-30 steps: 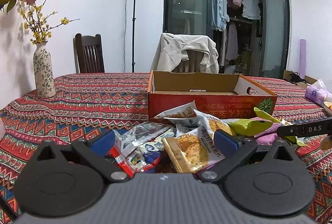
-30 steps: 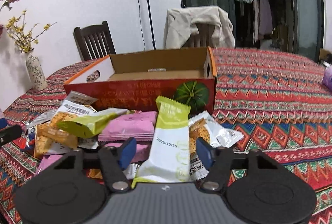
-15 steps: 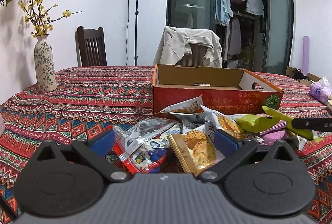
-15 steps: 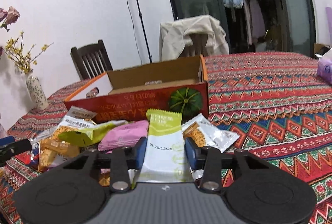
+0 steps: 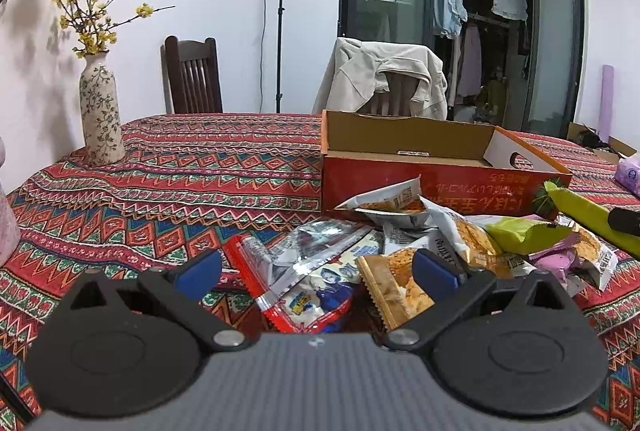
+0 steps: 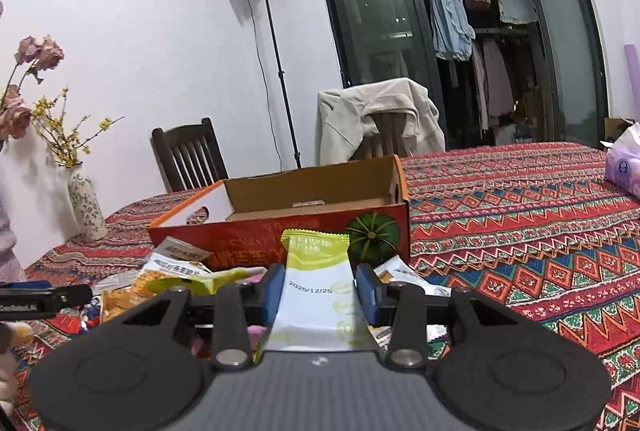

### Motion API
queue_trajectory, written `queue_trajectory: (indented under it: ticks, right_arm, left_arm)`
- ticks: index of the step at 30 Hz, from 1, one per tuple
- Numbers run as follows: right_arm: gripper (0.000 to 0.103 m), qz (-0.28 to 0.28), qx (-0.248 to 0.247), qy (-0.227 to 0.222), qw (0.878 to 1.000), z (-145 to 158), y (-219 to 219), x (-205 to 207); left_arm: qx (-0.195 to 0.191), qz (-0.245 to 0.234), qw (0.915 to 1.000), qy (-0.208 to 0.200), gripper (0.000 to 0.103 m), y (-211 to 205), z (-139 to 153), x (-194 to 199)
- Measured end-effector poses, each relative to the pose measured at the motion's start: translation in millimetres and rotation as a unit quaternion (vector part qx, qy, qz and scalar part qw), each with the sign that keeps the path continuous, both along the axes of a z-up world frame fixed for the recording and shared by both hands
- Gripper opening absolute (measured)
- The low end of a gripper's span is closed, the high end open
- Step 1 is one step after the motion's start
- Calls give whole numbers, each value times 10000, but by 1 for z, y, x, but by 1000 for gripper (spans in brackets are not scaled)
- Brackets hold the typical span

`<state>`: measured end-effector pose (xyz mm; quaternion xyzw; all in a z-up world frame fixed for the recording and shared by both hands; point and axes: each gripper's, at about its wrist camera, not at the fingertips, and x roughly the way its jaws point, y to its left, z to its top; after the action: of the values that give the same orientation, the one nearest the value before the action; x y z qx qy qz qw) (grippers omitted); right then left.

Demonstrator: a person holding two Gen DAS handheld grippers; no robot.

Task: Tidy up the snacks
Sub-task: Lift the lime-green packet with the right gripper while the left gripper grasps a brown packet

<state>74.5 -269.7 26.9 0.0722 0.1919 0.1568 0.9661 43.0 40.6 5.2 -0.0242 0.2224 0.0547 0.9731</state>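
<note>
Gripping a green-and-white packet [image 6: 316, 295] by its sides, the right tool [image 6: 320, 289] holds it up before the box [image 6: 280, 231]. Bare patterned worktop [image 6: 520, 231] stretches to the right of both. The left tool [image 5: 316, 269] hangs spread wide over the snack pile [image 5: 400, 251], which lies against the box's front wall. No snack shows inside the box. A vase [image 5: 100, 119] stands near the worktop's far left edge.

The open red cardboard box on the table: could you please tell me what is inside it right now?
The open red cardboard box shows only bare brown inner walls and a white handle flap. No snack packets rise above its rim, but its front wall hides the floor, so flat items there cannot be ruled out.
</note>
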Motion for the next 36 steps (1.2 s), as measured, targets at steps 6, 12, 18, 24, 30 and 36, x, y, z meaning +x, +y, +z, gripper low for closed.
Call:
queue_trajectory:
  ticks: [6,12,18,24,30,36]
  right_arm:
    - [39,55,33,-152,9999,6,4,-6]
    - [39,145,100,-102,9998,4,9,-7]
    - [39,226,149,-60,9996,1,11,-7]
    - [39,306,161,-58,9994,-1,11,-8]
    - [39,331,176,-55,9993,-1,11,-9]
    - [39,334,166,-91,9993,2,13,-11]
  left_arm:
    - [207,-284,9994,16,103,-16,2,6]
    - [571,-468,9971,207,103,-39,-6,21]
    - [521,-685,9954,410,84,-49,-19,34]
    - [367,-773,9956,387,49,-48,-22,31]
    - [341,-740,9966,156,31,-44,-14,15]
    - [286,-801,9963,-119,19,-39,2,4]
